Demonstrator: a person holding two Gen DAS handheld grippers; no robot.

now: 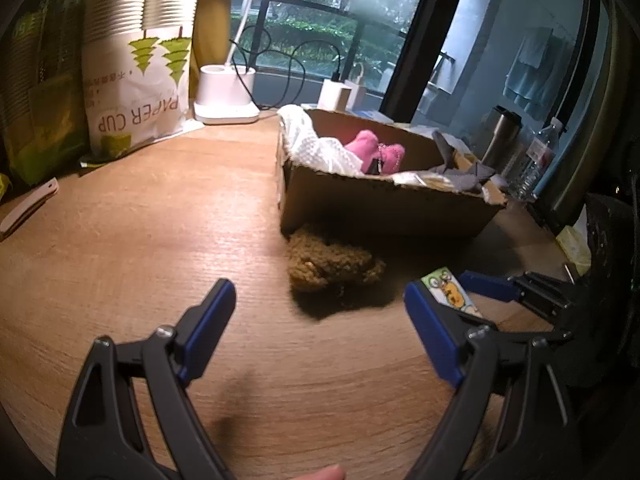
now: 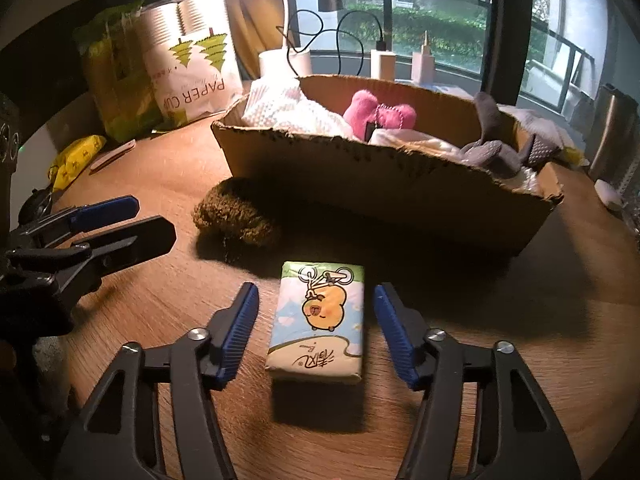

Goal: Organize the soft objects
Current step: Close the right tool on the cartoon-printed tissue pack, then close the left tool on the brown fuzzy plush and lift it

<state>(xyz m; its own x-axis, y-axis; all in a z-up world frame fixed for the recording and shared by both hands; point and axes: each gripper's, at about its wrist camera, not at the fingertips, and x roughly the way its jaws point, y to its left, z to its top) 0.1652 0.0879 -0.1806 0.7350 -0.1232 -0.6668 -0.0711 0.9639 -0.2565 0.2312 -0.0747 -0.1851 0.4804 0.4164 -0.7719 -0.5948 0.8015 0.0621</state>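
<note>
A tissue pack (image 2: 318,320) printed with a cartoon animal lies flat on the wooden table. My right gripper (image 2: 316,292) is open and straddles it, with a gap between each blue pad and the pack. A brown knitted thing (image 1: 332,268) lies against the front wall of the cardboard box (image 1: 380,208). My left gripper (image 1: 318,292) hovers open just short of it, holding nothing. The box (image 2: 380,184) contains a pink plush (image 2: 376,114), white cloth (image 2: 288,108) and grey socks (image 2: 496,152). In the right wrist view the left gripper (image 2: 154,218) shows at the left edge.
A bag of paper cups (image 1: 140,80) and a green bag stand at the back left. A white lamp base (image 1: 226,96) and chargers with cables sit behind the box. A steel tumbler (image 1: 502,136) and a water bottle (image 1: 536,160) stand to its right. A yellow packet (image 2: 76,156) lies left.
</note>
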